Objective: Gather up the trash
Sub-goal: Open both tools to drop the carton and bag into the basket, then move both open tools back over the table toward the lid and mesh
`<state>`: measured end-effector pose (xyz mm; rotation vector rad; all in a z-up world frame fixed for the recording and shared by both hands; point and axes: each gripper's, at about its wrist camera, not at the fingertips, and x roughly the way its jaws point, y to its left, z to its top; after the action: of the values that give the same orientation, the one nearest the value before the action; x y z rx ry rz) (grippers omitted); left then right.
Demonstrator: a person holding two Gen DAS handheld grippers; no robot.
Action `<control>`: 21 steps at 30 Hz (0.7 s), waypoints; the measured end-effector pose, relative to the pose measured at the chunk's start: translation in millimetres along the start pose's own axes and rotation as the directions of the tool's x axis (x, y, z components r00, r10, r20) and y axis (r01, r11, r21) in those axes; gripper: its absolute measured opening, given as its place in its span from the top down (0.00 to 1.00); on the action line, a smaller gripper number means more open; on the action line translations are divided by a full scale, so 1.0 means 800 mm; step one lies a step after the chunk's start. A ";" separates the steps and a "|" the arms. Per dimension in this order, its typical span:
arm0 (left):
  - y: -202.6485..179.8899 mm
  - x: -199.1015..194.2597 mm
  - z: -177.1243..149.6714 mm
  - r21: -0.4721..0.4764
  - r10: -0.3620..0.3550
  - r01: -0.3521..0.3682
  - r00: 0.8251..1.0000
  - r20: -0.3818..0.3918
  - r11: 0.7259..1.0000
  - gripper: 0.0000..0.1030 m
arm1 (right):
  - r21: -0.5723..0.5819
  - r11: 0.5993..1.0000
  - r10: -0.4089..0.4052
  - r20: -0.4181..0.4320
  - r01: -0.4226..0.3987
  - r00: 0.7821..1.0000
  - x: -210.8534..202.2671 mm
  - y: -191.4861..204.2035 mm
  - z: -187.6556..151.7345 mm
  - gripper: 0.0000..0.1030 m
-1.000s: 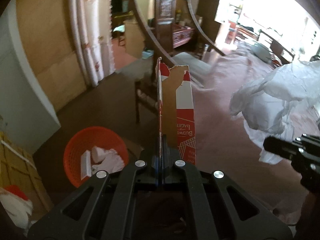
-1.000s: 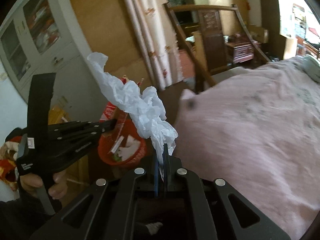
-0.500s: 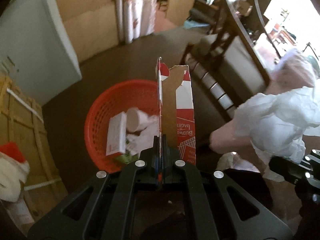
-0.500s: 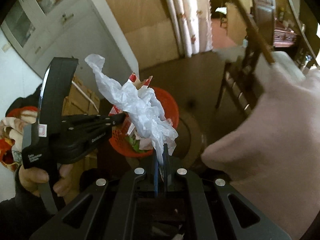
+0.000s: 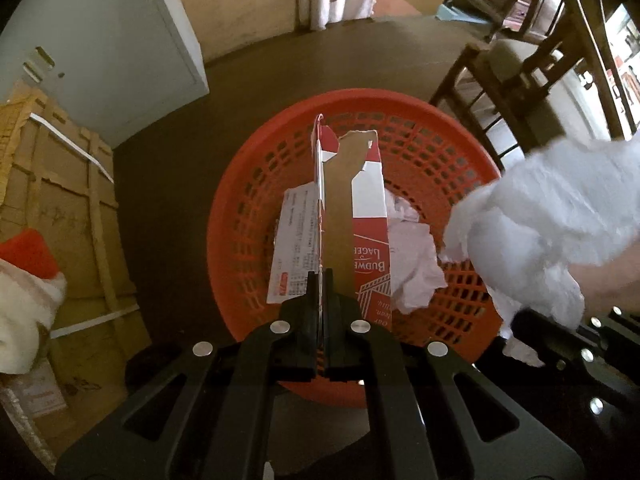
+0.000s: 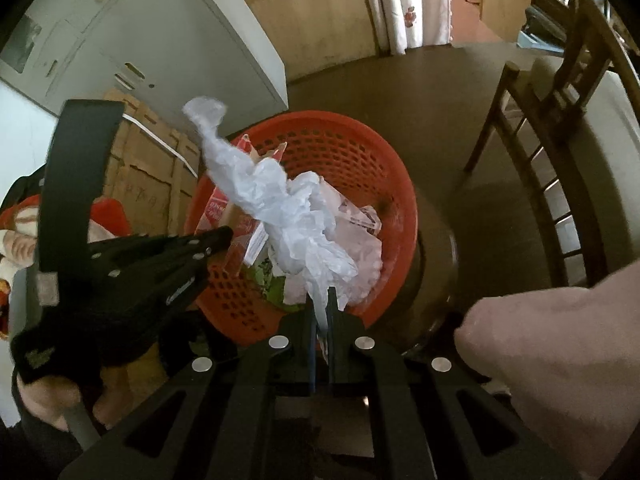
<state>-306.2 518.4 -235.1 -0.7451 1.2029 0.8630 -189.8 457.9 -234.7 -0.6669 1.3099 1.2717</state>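
An orange mesh basket (image 5: 240, 184) stands on the dark floor, holding paper scraps and a printed slip. My left gripper (image 5: 320, 276) points down over it, shut on a torn red-and-white cardboard beer carton piece (image 5: 368, 216). In the right wrist view my right gripper (image 6: 321, 294) pinches a crumpled white tissue wad (image 6: 288, 208) above the basket (image 6: 360, 148); its jaws are opening, with the wad still between them. The left gripper (image 6: 224, 236) and its carton piece (image 6: 218, 212) show at the left there. The wad (image 5: 552, 208) also fills the right of the left wrist view.
A strapped cardboard box (image 5: 52, 184) and a pale cabinet (image 5: 100, 40) stand left of the basket. A wooden chair (image 5: 520, 80) is at the right. Pink bedding (image 6: 560, 340) bulges in at lower right. A person's hand (image 6: 40, 400) grips the left tool.
Both grippers have come down and tilted over the basket, which now looks much larger and sits right under them. Each still carries its piece of trash.
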 end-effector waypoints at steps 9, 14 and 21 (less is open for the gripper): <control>0.005 0.009 0.003 -0.026 0.003 -0.003 1.000 -0.011 1.000 0.86 | 0.002 0.998 0.062 0.013 -0.062 0.998 0.022 0.001 0.004 0.56; 0.007 -0.013 0.003 -0.040 0.008 -0.006 0.999 0.044 0.999 0.44 | 0.031 0.998 0.049 0.048 -0.050 0.998 0.002 -0.008 -0.003 0.51; -0.005 -0.061 -0.001 -0.019 -0.011 0.013 0.993 0.115 1.000 0.43 | 0.022 0.999 0.031 0.132 -0.034 0.991 -0.066 -0.016 -0.028 0.50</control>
<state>-309.3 507.9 -187.5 -0.7080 1.0878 0.8966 -174.3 418.2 -194.3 -0.5370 1.2302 1.3023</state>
